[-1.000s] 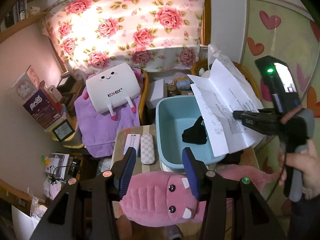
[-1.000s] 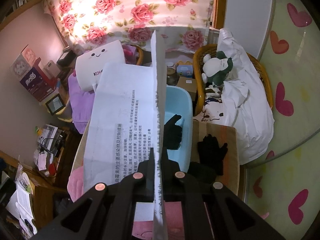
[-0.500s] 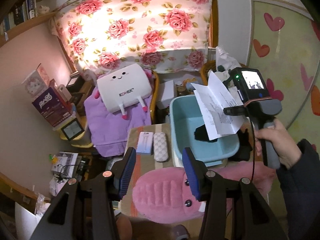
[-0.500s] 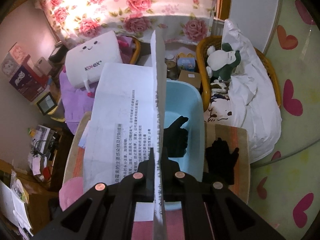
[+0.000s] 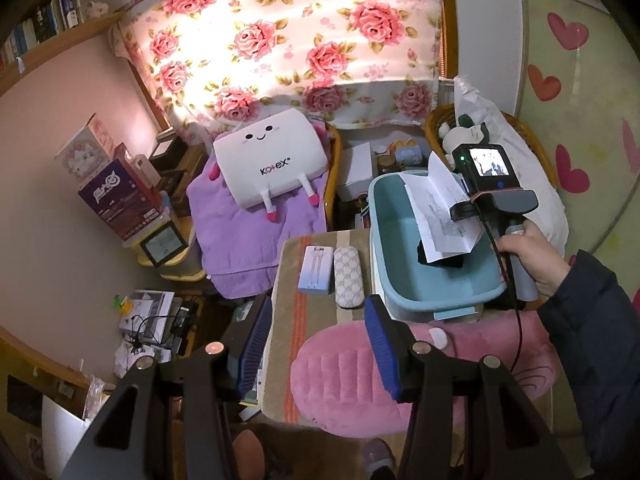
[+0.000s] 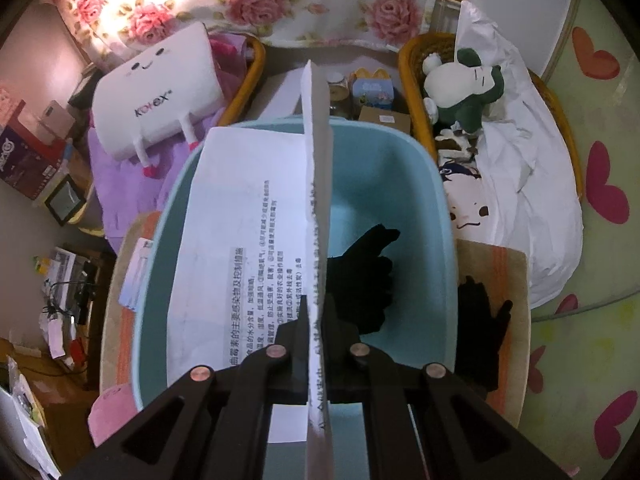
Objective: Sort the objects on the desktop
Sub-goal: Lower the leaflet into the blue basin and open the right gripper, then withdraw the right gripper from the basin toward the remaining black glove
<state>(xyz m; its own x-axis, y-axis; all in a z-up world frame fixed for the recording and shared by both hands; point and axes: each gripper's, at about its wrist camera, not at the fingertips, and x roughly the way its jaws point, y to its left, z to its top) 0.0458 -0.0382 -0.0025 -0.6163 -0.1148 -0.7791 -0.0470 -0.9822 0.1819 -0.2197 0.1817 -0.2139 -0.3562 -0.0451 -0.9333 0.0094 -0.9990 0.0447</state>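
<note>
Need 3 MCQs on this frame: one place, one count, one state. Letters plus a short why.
1. Where is the printed sheet?
A. on the pink plush
B. over the blue tub
C. in the wicker chair

2. How many black gloves show?
A. one
B. two
C. four

3. The left claw is:
A. open, empty
B. shut on the glasses case
C. shut on the sheet

Key: B, the right claw holds it above the blue tub. B, one glove in the tub, one on the mat. A, the left claw shows a bare gap.
</note>
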